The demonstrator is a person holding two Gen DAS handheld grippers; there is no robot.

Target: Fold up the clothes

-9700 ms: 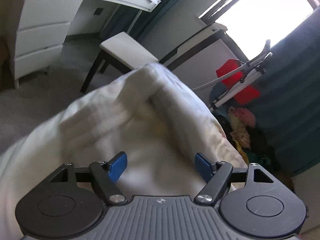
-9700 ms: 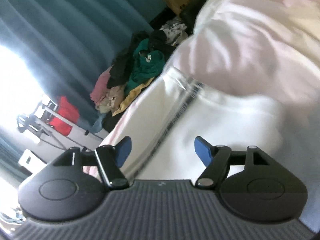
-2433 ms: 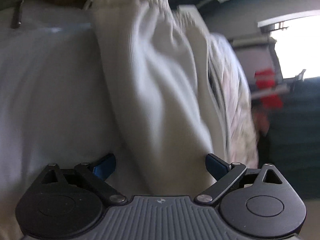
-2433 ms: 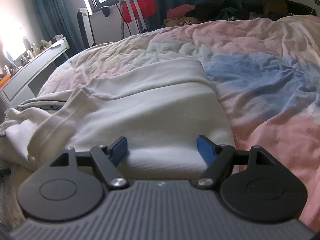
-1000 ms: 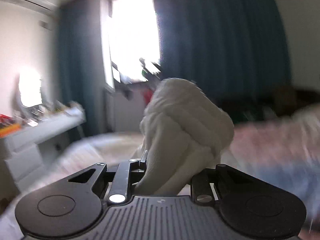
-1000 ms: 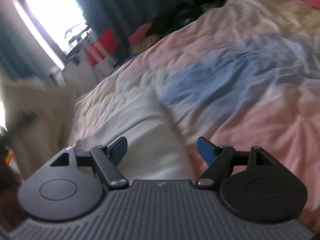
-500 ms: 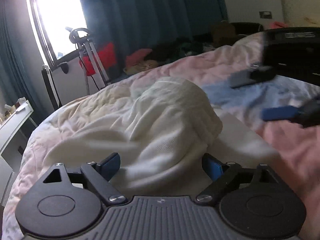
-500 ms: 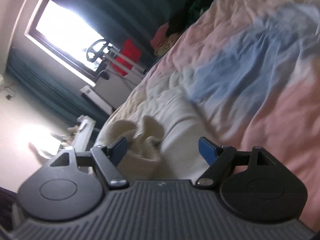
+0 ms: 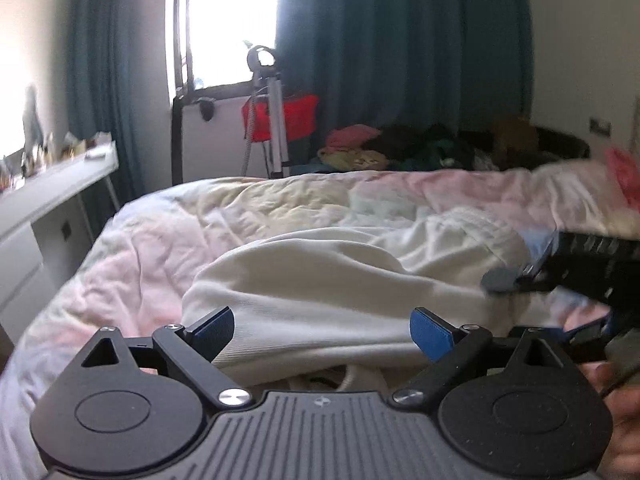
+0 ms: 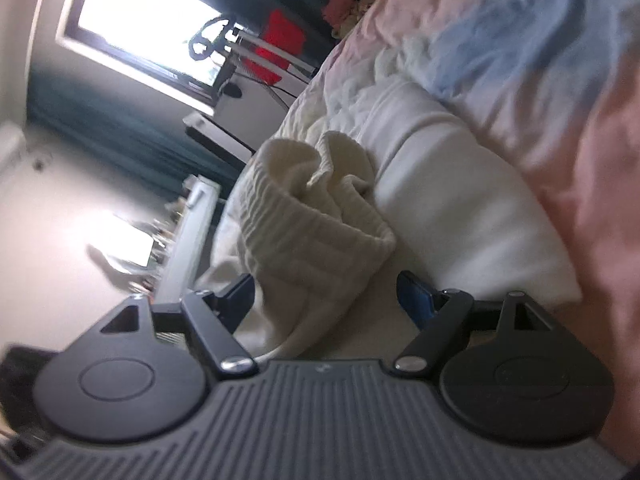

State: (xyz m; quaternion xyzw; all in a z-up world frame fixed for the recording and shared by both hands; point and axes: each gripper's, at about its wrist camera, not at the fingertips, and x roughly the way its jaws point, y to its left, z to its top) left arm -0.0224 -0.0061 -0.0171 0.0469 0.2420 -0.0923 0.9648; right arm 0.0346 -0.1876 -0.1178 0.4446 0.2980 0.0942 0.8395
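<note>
A white sweatshirt point(image 9: 340, 280) lies folded on the pastel duvet point(image 9: 160, 240). My left gripper point(image 9: 322, 326) hovers low at its near edge. The jaws are opening wide, and the cloth lies between the fingers with neither pad pressing on it. In the right wrist view the sweatshirt's ribbed cuff point(image 10: 320, 208) sits bunched on the folded body point(image 10: 460, 200). My right gripper point(image 10: 326, 292) is rolled sideways and open. The cuff reaches in between its fingers without being pinched. In the left wrist view the right gripper point(image 9: 566, 286) shows blurred over the garment's right end.
A white desk point(image 9: 52, 184) with small items stands left of the bed. Beyond the bed's far edge are a tripod point(image 9: 272, 120), a red object point(image 9: 296, 120) and a heap of clothes point(image 9: 420, 148) before teal curtains point(image 9: 400, 40). A person's hand point(image 9: 616, 400) shows at the lower right.
The left gripper let go of the bunched ribbed cuff, opened wide and drew back; the cuff now rests on the folded sweatshirt. The right gripper rolled and came closer to the cuff.
</note>
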